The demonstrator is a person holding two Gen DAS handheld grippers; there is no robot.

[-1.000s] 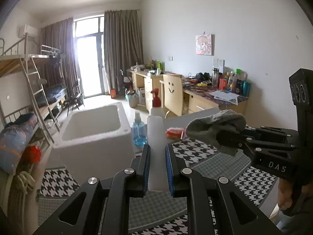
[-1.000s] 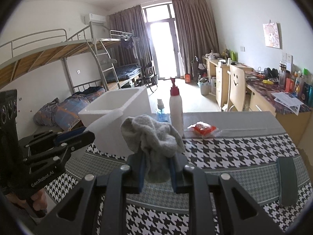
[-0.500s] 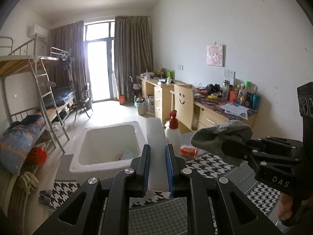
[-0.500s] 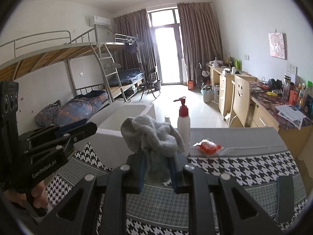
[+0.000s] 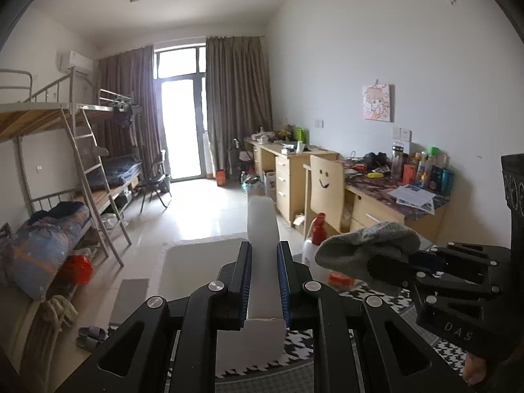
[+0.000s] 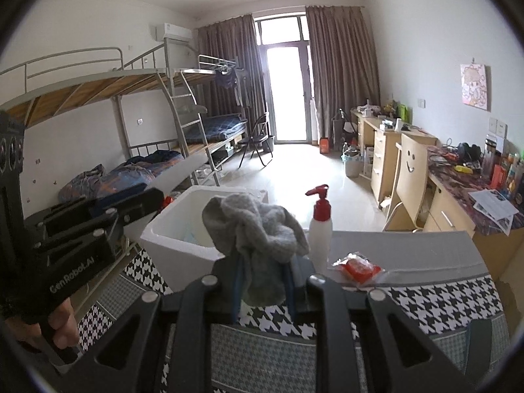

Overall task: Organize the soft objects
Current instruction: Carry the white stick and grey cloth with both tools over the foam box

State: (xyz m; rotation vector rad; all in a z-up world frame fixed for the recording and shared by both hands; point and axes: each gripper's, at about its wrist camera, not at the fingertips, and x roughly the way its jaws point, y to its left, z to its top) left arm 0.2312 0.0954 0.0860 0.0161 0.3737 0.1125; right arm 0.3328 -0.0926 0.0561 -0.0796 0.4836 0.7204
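The right tongs are clamped on a bunched grey cloth, which stands up out of the jaws as a soft lump and hangs a little below them. The left tongs are clamped on a flat white foam panel, most likely the lid of the white foam box; seen from the right wrist, the panel juts up and away past the left tongs toward the bunk bed. The box sits open just beyond the right tongs and slightly to their left, at the far corner of the table with its houndstooth covering, and something pale lies in its bottom, too dim to name. To the right of the cloth stand a red-capped pump bottle and, nearer the tongs, a red packet in clear wrap. Judging by this, the step in hand is carrying the cloth to the opened box while the lid is held clear. The next move calls for bringing the right tongs over the box mouth, lowering them inside the rim, and only then letting the jaws part so the cloth falls in and does not drape over the wall. The left tongs should keep the panel off to the side, out of the way.
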